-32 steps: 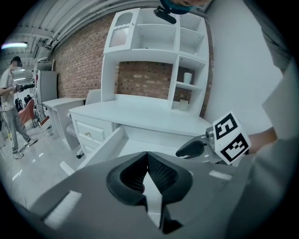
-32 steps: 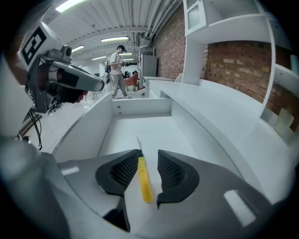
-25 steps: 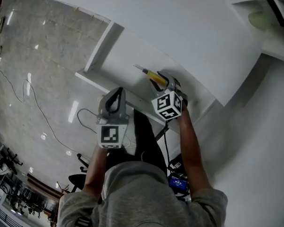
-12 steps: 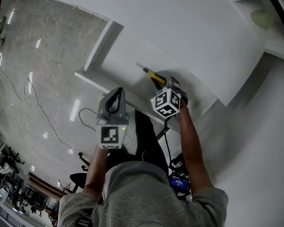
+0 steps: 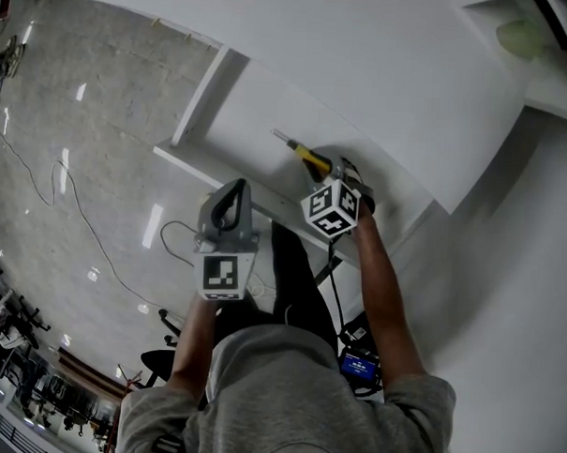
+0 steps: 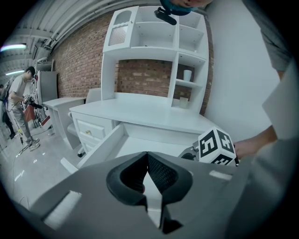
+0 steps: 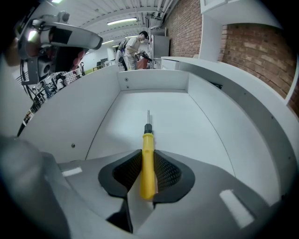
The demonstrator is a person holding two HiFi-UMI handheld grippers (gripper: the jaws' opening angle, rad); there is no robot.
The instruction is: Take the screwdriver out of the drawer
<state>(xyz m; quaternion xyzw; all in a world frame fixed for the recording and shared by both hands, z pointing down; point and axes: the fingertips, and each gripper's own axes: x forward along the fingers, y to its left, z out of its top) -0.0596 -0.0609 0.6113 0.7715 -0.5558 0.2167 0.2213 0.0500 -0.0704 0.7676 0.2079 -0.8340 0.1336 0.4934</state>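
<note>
Drawer (image 7: 187, 121) open above, walls (image 7: 84, 107) flanking — desktop (image 5: 366, 65) beyond

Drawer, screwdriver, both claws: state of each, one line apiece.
Drawer: open, pulled out.
Screwdriver: in the drawer, yellow handle gripped, tip pointing away.
Right claw: has just been closing, now shut on the screwdriver's handle.
Left claw: shut, empty, in front of the drawer.

I see white drawer (image 5: 237, 111) pulled out of white desk (image 6: 149, 112). Yellow-handled screwdriver (image 7: 148, 154) is in it at the right end, shaft pointing along the drawer's length. Can't tell if it rests flat.
</note>
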